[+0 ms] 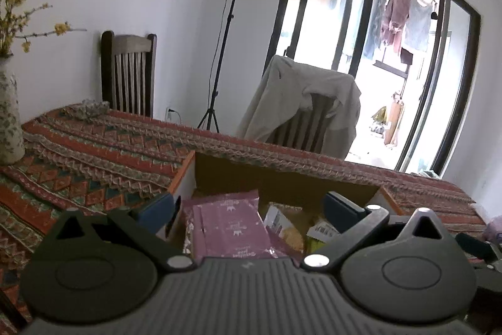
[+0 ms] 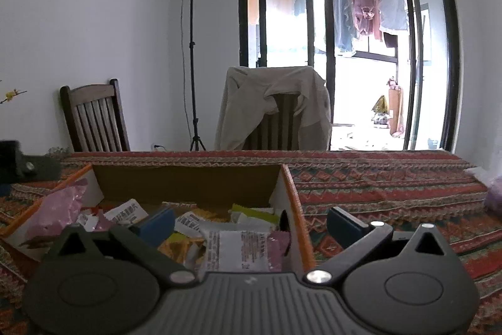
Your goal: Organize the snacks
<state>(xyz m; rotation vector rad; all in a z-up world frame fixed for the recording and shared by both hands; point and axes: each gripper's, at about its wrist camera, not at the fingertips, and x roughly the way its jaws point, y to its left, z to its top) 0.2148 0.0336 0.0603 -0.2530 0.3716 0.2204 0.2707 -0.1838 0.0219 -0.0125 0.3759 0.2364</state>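
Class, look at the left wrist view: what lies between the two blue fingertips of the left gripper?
In the left wrist view the open left gripper frames the cardboard box; a pink snack packet lies between its fingertips, with yellow packets beside it.

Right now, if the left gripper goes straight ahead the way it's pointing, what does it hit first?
Most likely the pink snack packet lying in the cardboard box, between the open left gripper's fingers. Depth is hard to judge in the fisheye view.
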